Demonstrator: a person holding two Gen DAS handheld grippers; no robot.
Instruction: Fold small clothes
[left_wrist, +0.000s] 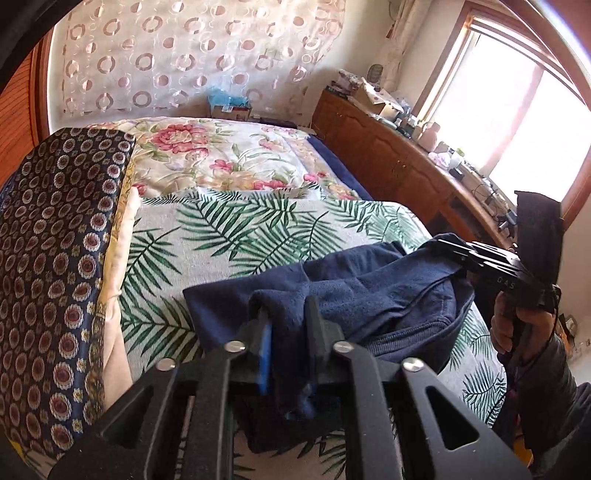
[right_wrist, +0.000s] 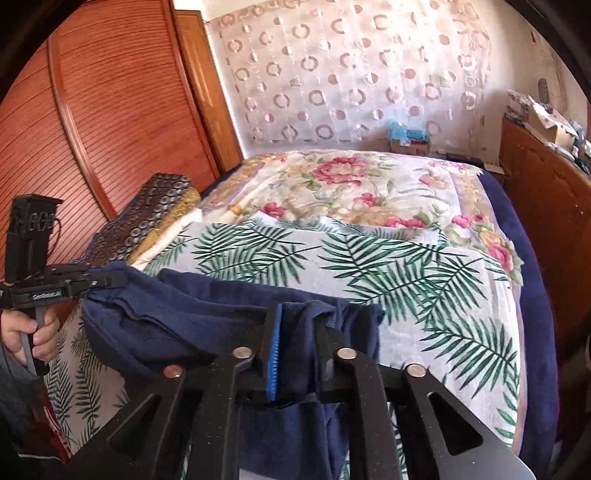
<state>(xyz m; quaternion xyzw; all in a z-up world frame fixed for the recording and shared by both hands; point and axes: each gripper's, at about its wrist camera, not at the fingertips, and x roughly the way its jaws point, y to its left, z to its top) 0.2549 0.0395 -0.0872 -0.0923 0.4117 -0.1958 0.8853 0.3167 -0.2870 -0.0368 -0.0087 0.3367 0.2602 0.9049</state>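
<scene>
You have the navy garment (left_wrist: 369, 291) strung between your two tools over the near part of the bed (left_wrist: 229, 236), lying partly on the palm-leaf cover (right_wrist: 369, 266) and partly drooping off the near edge. Your left hand-held gripper (left_wrist: 286, 314) stands at a narrow gap with a bunched fold of the cloth between its fingers, and your right hand-held gripper (right_wrist: 299, 328) is much the same, a thick wad of navy fabric filling the slot beside the blue pad (right_wrist: 272, 362). Whether the pads truly bite or only cradle the fabric cannot be read for sure on either side

The main risk is a slack grip. If either side lets go early, that corner will drop and the fold line will skew, leaving a lopsided bundle. A second risk is that you hold more layers than you mean to: the wads look thick, so pulling could drag the under layer and rumple what should lie flat. A third is the bed's near edge: cloth hanging below the tools could slide off towards the floor once released. Keep both ends level with each other, or the garment will twist between them. The patterned cushion (left_wrist: 55, 258) at the left stands well apart and should not interfere
</scene>
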